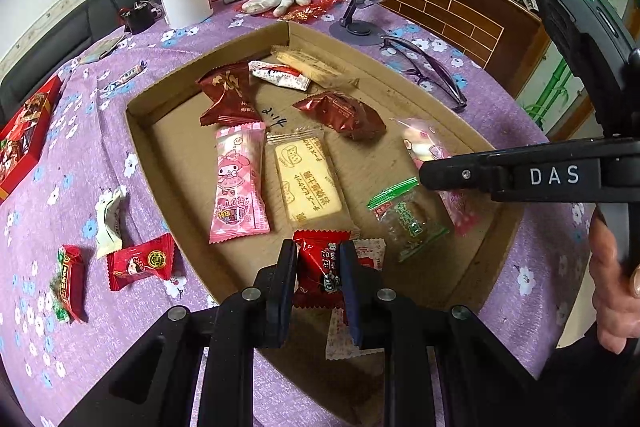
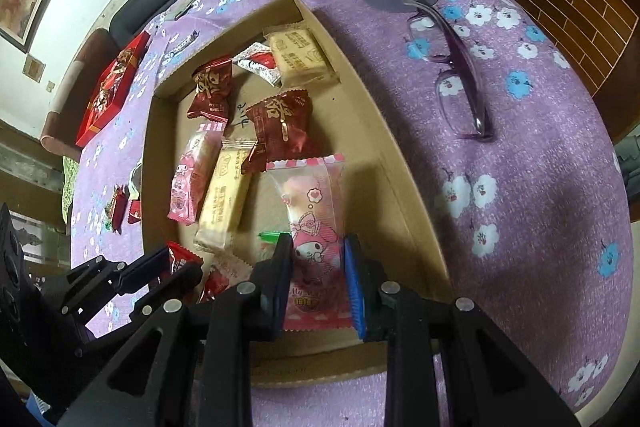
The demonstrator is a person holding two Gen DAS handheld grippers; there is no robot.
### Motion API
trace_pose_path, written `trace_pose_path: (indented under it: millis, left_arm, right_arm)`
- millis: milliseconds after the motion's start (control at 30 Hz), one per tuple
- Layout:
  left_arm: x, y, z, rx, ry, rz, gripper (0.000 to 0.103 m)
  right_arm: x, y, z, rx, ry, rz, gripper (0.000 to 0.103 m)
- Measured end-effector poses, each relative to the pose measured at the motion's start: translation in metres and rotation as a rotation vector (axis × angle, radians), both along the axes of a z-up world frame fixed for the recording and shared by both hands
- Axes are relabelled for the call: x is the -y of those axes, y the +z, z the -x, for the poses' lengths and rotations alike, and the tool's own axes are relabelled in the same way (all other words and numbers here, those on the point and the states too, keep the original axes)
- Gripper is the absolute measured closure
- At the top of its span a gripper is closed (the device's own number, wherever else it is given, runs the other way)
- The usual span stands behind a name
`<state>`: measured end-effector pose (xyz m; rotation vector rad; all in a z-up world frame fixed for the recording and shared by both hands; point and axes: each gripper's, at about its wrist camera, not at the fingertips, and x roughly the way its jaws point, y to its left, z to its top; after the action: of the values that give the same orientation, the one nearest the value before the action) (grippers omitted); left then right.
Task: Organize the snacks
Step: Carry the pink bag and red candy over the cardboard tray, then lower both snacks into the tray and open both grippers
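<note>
1. Left wrist view: my left gripper has its jaws closed on a red snack packet, pinched across its middle with the crimped top edge standing up. It hangs over the near edge of the cardboard tray, which I judge to be the collecting place, since most snacks already lie inside it.

2. Inside the tray, a pink character wafer pack and a pale biscuit pack lie side by side at the centre, and a green clear-wrapped sweet sits nearer the right wall. Two dark red pouches lie toward the far end.

3. Left of the tray, on the purple flowered bench, a few packets are not yet gathered (a red one lies closest to the tray's near left corner).

4. Right wrist view: my right gripper has its jaws clamped on a second pink character pack, gripped by its sides. The pack is glossy, partly see-through, with a pale pink sweet visible inside. It sits in the tray's near right part, close to the right wall.

5. A pair of purple glasses rests on the bench right of the tray, well apart from both grips.
</note>
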<state>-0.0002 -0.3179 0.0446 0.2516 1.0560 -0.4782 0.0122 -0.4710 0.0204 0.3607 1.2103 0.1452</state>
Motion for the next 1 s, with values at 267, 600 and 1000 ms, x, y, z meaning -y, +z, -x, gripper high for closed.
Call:
trace_pose_path:
  millis: [267, 600, 1000]
  left_arm:
    - [0.003, -0.005, -0.002, -0.008, -0.002, -0.015, 0.081]
    - [0.005, -0.008, -0.005, -0.014, -0.01, -0.03, 0.081]
    - [0.005, -0.007, -0.006, 0.005, -0.013, -0.052, 0.059]
  right_arm:
    - [-0.003, -0.007, -0.009, -0.02, 0.019, 0.002, 0.079]
    - [-0.003, -0.008, -0.011, -0.017, 0.017, 0.011, 0.077]
    - [0.0, 0.004, -0.004, 0.02, -0.006, 0.043, 0.077]
